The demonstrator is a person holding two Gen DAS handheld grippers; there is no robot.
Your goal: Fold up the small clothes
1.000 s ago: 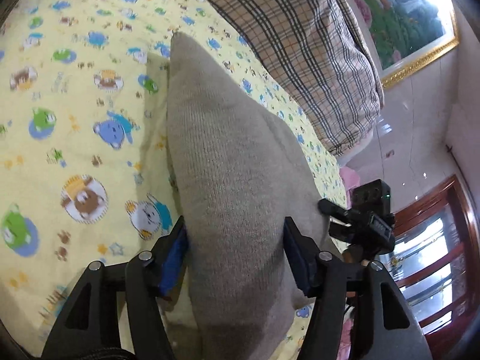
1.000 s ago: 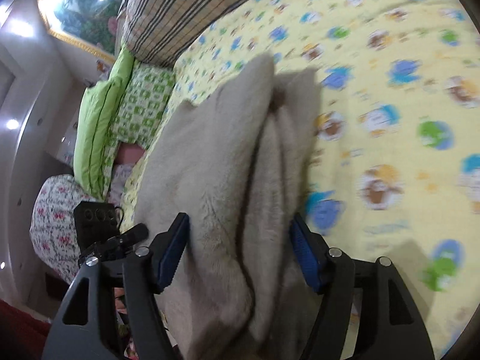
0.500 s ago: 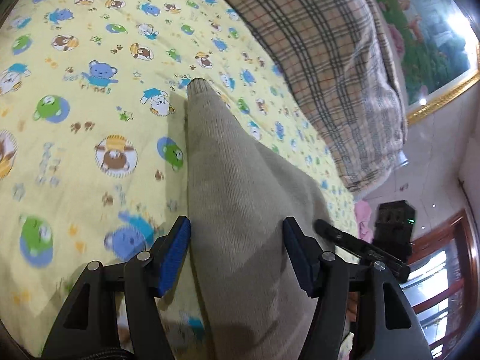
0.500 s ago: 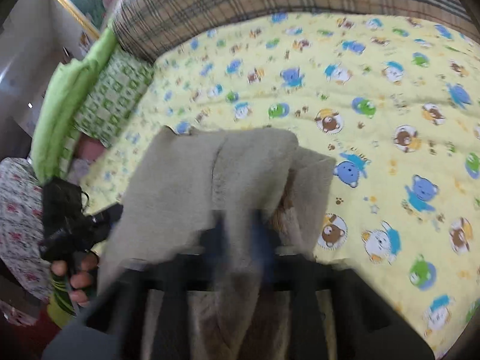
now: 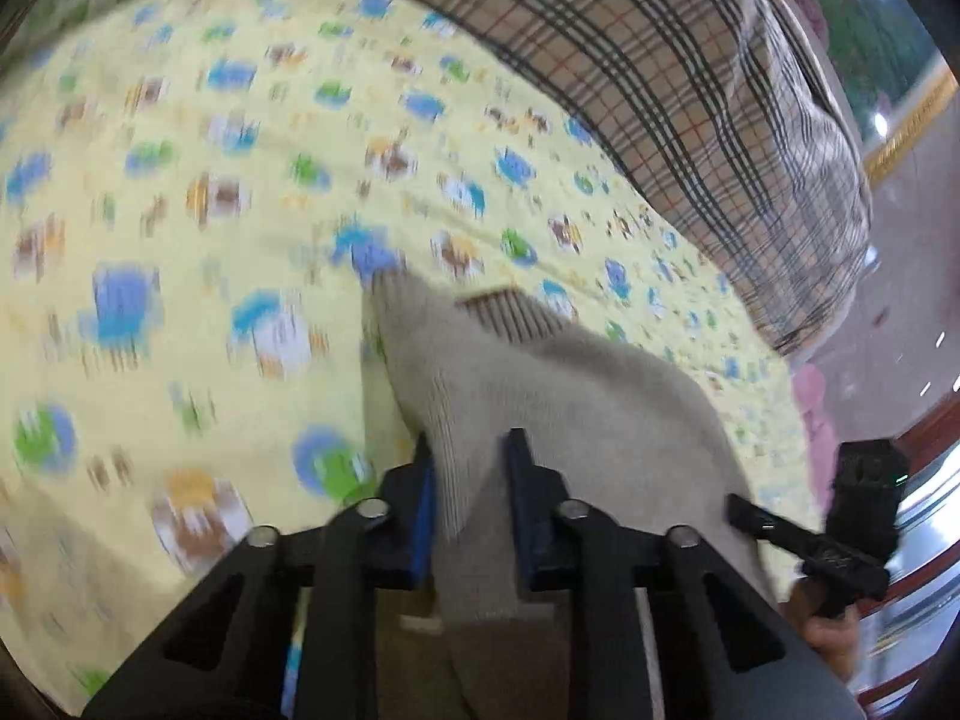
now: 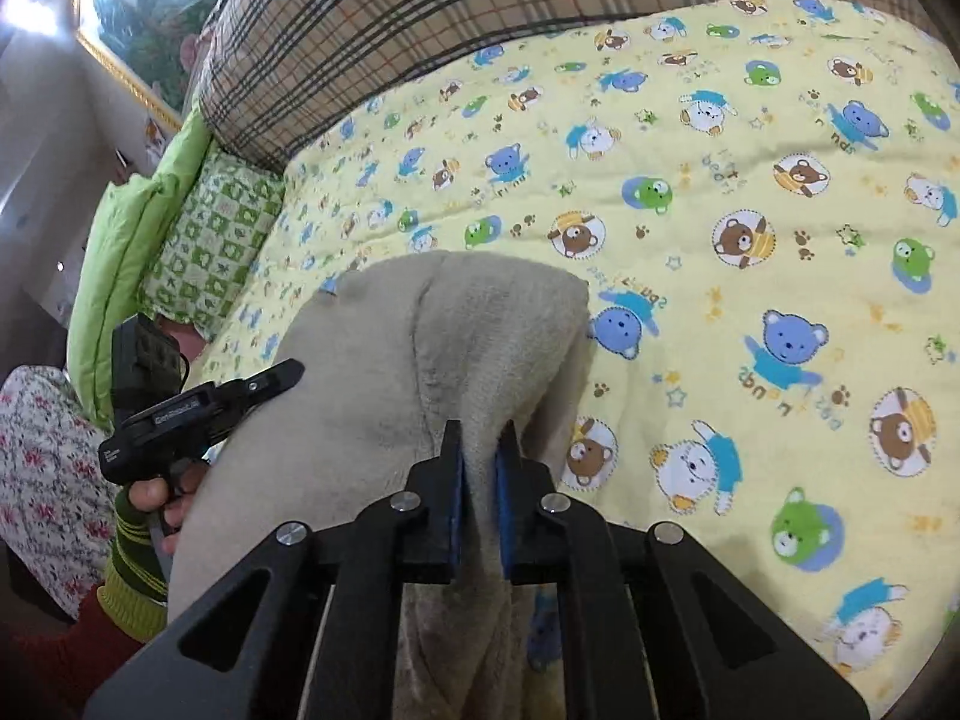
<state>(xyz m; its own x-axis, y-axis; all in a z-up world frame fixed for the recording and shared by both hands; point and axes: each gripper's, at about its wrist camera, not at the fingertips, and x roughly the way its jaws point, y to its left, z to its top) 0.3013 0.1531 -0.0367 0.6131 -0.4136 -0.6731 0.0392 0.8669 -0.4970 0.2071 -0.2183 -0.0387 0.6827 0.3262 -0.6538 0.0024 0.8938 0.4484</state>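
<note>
Your left gripper pinches a fold of the beige knit garment, its blue pads pressed into the cloth from both sides. Your right gripper clamps another bunch of the same garment, the jaws nearly together with fleecy fabric squeezed between them. The garment hangs bunched between the two grippers, its far end reaching down toward the yellow cartoon-bear quilt on the bed; whether it touches there is hard to tell. A plaid blanket lies at the quilt's far edge, with a green pillow beside it. The left view is blurred.
</note>
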